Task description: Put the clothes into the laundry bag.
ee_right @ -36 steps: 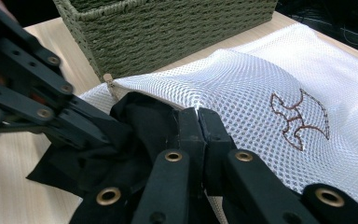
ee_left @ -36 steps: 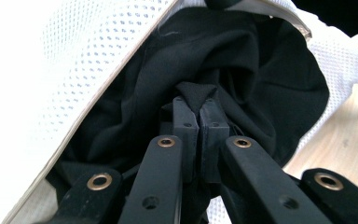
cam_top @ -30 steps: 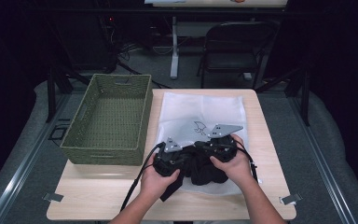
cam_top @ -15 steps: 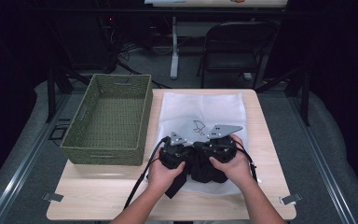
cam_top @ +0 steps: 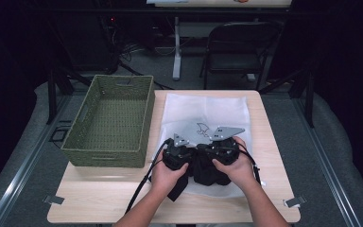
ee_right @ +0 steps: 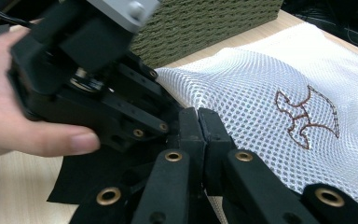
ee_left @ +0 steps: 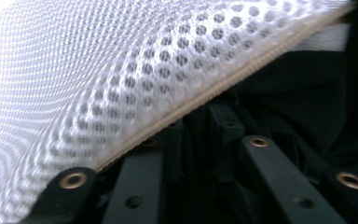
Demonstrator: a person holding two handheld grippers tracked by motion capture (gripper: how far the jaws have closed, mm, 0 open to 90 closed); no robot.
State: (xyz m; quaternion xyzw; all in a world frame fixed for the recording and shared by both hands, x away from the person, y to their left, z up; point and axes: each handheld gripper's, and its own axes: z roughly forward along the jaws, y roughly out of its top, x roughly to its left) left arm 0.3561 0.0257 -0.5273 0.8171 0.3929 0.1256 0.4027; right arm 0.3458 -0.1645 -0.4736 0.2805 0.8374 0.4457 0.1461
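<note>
A white mesh bag (cam_top: 208,118) with a small brown embroidered emblem (ee_right: 307,116) is spread flat on the table, at three o'clock of the basket. Black cloth (ee_right: 98,175) is seen at its six o'clock edge, beside a beige zipper (ee_left: 223,86).

Your left is walled by the tall olive woven basket (cam_top: 111,120). The bare wooden table (cam_top: 99,194) strip nearest you and the flat white mesh bag (cam_top: 208,111) ahead leave room.
</note>
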